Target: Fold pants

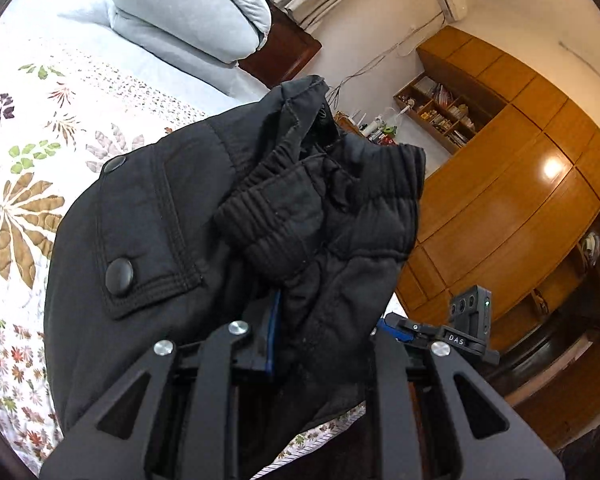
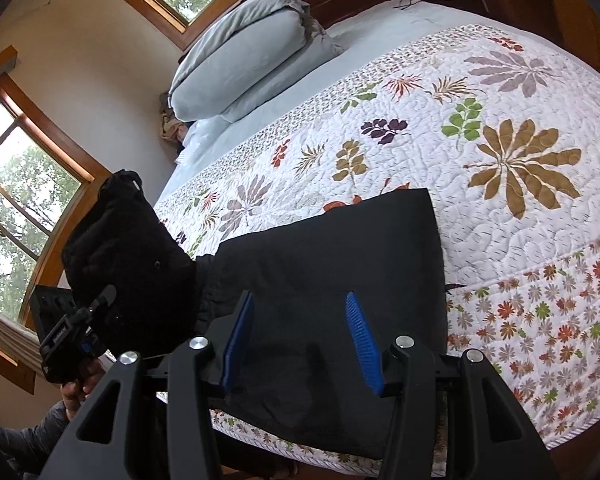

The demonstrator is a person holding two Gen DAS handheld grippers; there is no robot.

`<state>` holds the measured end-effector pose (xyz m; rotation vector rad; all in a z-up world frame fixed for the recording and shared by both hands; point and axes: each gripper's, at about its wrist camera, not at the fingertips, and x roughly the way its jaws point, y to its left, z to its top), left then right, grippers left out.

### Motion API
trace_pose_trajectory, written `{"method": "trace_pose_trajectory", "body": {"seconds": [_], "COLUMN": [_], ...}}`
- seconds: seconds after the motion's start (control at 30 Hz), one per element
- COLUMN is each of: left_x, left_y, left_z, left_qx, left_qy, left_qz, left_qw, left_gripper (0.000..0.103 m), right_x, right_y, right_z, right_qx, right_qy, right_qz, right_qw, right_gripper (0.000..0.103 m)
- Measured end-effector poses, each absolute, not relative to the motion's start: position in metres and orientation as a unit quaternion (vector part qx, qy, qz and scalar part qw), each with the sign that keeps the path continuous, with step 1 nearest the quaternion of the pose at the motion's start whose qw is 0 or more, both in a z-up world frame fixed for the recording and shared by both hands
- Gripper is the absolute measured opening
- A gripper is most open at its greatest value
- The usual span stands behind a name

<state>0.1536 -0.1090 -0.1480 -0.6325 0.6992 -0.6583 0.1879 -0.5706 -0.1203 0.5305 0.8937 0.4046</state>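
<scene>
The black pants (image 1: 204, 232) fill the left wrist view, waistband bunched and lifted above the bed. My left gripper (image 1: 320, 336) is shut on the waist end of the pants; cloth hides most of its fingers. In the right wrist view the pants (image 2: 340, 264) lie with their legs flat across the near edge of the floral quilt (image 2: 480, 184), and the raised waist end hangs at the left, held by the left gripper (image 2: 80, 320). My right gripper (image 2: 300, 340) is open and empty, its blue pads (image 2: 362, 340) hovering just above the flat leg part.
A rolled light-blue duvet (image 2: 240, 64) lies at the head of the bed. Windows (image 2: 24, 208) are at the left wall. A wooden wardrobe (image 1: 520, 200) and a bookshelf (image 1: 440, 108) stand beyond the bed's side.
</scene>
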Motion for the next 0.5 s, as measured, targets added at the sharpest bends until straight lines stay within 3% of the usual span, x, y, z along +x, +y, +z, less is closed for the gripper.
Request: {"method": "trace_pose_trajectory", "body": {"seconds": [0.1, 0.2, 0.4, 0.5], "left_x": [0.153, 0.151, 0.145, 0.141], "left_y": [-0.102, -0.092, -0.085, -0.084], "left_z": [-0.146, -0.143, -0.139, -0.14], "left_qx": [-0.304, -0.307, -0.312, -0.311], "left_qy": [0.326, 0.32, 0.314, 0.311], "left_qz": [-0.309, -0.306, -0.302, -0.3], "left_qw": [0.84, 0.842, 0.845, 0.846], "left_gripper": [0.017, 0.017, 0.017, 0.017], "right_x": [0.188, 0.186, 0.195, 0.208], "right_y": [-0.576, -0.586, -0.617, -0.627], "right_z": [-0.125, -0.132, -0.168, -0.198], "right_qx": [0.253, 0.247, 0.313, 0.37], "right_qy": [0.431, 0.44, 0.476, 0.499], "right_qz": [0.171, 0.141, 0.144, 0.177], "right_qw": [0.849, 0.852, 0.809, 0.763], "right_gripper": [0.053, 0.068, 0.08, 0.081]}}
